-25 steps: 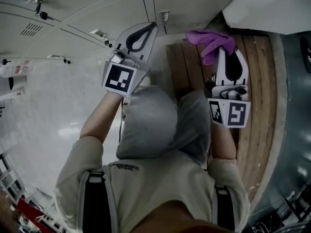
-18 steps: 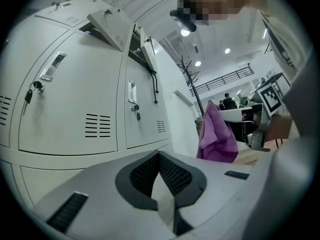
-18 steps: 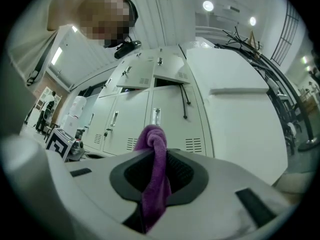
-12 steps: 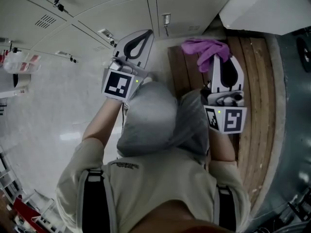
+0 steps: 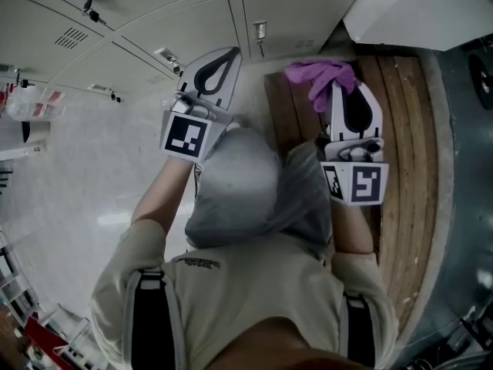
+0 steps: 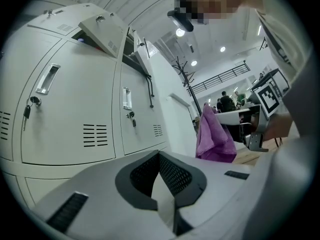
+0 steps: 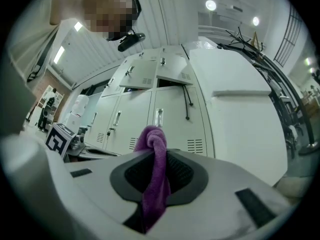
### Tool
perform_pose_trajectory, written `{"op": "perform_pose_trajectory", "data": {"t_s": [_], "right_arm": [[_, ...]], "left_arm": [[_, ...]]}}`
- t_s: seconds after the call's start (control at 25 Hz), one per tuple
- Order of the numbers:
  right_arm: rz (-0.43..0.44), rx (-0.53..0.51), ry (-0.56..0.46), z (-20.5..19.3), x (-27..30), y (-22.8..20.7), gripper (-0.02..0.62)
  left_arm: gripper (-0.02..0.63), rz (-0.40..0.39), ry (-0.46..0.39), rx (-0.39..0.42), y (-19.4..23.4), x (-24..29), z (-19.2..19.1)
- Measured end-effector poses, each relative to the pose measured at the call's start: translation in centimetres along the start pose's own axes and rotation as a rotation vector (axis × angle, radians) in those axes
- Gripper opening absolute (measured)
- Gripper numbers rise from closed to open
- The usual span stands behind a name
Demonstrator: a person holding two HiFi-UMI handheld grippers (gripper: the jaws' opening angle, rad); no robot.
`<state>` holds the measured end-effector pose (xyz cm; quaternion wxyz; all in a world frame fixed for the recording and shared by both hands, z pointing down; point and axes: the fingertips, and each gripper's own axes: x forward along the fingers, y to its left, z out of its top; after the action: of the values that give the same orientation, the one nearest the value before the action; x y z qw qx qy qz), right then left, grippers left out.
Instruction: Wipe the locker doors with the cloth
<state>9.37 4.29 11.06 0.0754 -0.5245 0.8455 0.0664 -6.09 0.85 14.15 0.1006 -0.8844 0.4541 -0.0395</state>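
- Holding a purple cloth (image 5: 317, 76) pinched in the right gripper (image 5: 342, 91), a person in a pale hooded top faces a bank of grey locker doors (image 5: 286, 8) across the top of the head view.
- Jaws of the right gripper are clamped together on the cloth. In the right gripper view a twisted fold rises through the gap between the pads and the tail hangs down at bottom centre.
- Jaws of the left gripper (image 5: 228, 55), at upper centre-left of the head view, are closed on each other with nothing between them.
- Cloth and doors are apart. The cloth sits at upper centre-right, over the near end of a slatted wooden bench (image 5: 402, 137), close to the lower lockers but not touching them.
- Wiping appears not to have started. No door shows the cloth against it and no wiped streak can be made out, so the whole run of doors seems left to do.
- The cloth looks soft and terry-like, bunched into a rope rather than spread flat. It will likely need opening out or pressing broadside to cover a door panel.
- Door handles, vents and hanging keys stud the panels, and two upper doors stand ajar at upper centre of the right gripper view.
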Motion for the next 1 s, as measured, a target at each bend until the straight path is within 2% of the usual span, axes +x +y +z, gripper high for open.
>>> {"op": "perform_pose_trajectory", "data": {"t_s": [1.0], "right_arm": [[-0.004, 0.010, 0.034, -0.35, -0.41, 0.14, 0.049]], "left_arm": [[0.003, -0.010, 0.003, -0.007, -0.14, -0.26, 0.04]]}}
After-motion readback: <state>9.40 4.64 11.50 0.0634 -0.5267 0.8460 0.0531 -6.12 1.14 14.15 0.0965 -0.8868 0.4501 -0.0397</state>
